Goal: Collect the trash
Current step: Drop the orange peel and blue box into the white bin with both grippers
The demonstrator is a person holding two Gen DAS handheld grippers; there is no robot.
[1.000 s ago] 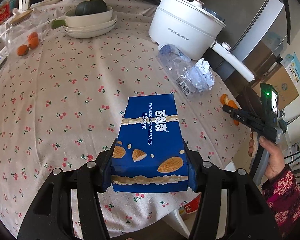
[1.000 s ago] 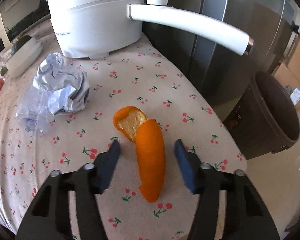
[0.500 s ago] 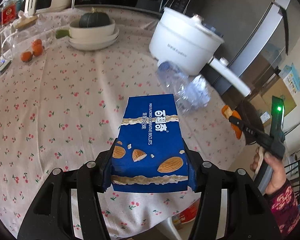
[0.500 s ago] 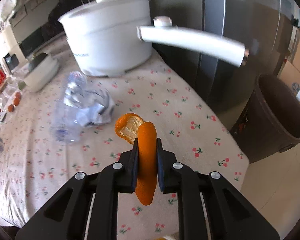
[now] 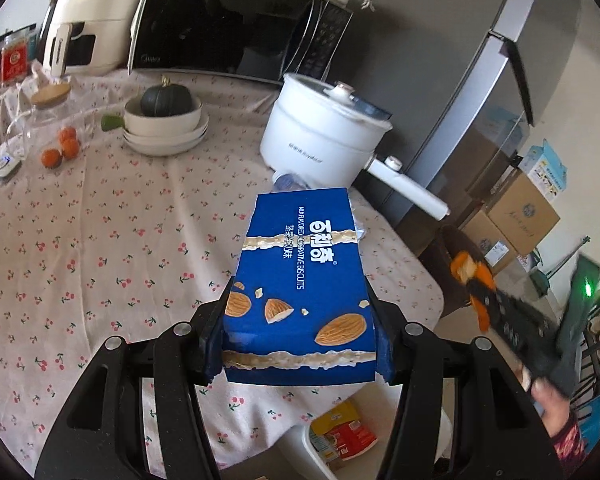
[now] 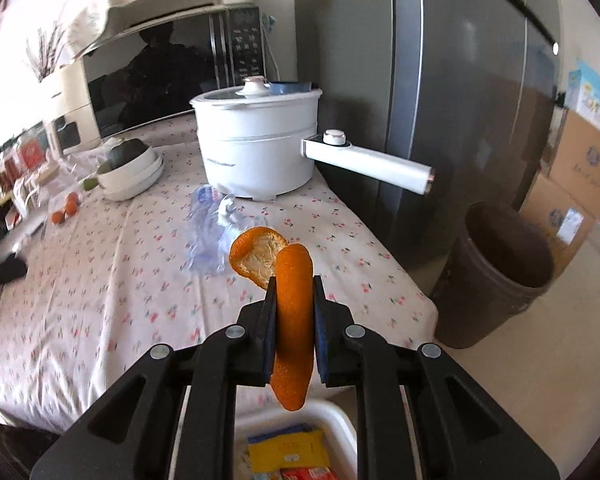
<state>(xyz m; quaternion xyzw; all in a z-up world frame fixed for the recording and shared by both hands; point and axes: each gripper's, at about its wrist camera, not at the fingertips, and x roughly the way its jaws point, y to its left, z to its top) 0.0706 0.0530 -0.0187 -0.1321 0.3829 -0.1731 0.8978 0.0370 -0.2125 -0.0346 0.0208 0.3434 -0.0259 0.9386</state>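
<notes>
A kitchen table under a white cherry-print cloth (image 6: 100, 280) fills the scene, with a grey fridge (image 6: 460, 100) at the far right and a dark brown round trash bin (image 6: 504, 276) on the floor by the table's right edge; your left gripper (image 5: 299, 344) is clamped on the blue cardboard biscuit box (image 5: 300, 292), held above the cloth; your right gripper (image 6: 295, 316) is pinched tight on the curled orange peel (image 6: 292, 308), lifted clear of the table; carry the peel right until it hangs squarely over the bin's mouth, keep clear of the white pot's long handle (image 6: 368, 164), and open only then; bring the box after, end first; a crumpled clear plastic bottle (image 6: 208, 232) lies on the cloth.
</notes>
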